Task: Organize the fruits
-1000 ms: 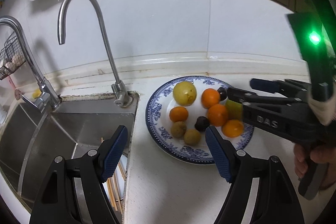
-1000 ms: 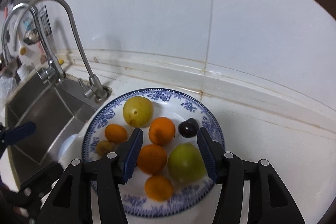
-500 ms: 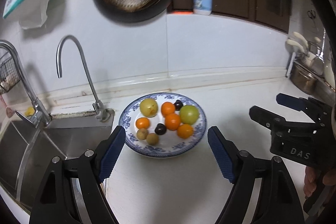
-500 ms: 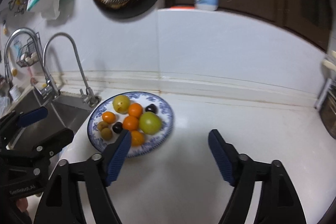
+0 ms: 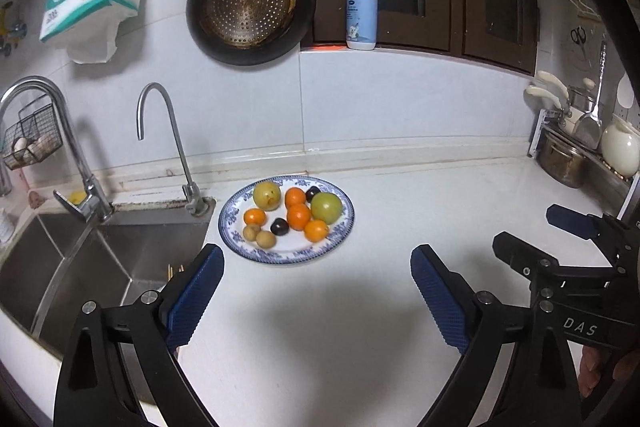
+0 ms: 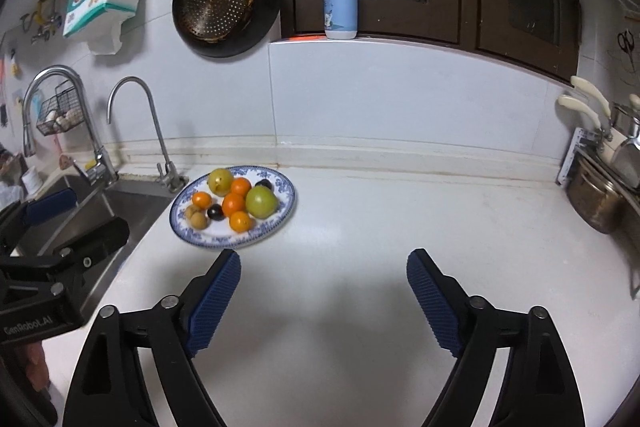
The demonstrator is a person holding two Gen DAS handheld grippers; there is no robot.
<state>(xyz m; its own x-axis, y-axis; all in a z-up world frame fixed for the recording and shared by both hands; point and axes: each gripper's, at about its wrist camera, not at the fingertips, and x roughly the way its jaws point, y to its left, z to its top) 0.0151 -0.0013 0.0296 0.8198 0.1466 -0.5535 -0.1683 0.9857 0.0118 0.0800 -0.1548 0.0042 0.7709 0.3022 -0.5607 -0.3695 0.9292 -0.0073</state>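
Note:
A blue-patterned plate (image 5: 344, 231) (image 6: 284, 205) rests on the white counter beside the sink. It holds a green apple (image 5: 326, 207) (image 6: 261, 201), a yellow pear (image 5: 266, 195) (image 6: 220, 181), several oranges, dark plums and small brown fruits. My left gripper (image 5: 316, 263) hangs well back from the plate, its jaws opening, nothing between them. My right gripper (image 6: 324, 267) is back and to the right of the plate, jaws also opening and empty. Each gripper shows at the edge of the other's view.
A steel sink (image 5: 80, 259) with two taps (image 5: 160, 131) lies left of the plate. Pots and utensils (image 5: 568, 163) crowd the right end of the counter. Pans (image 5: 248, 11) hang on the wall, and a soap bottle (image 5: 361, 13) stands on the ledge.
Both grippers pulled back and up from the plate, which now looks far smaller. Both sets of jaws widened. The right gripper left the fruit it hovered over; nothing was carried away.

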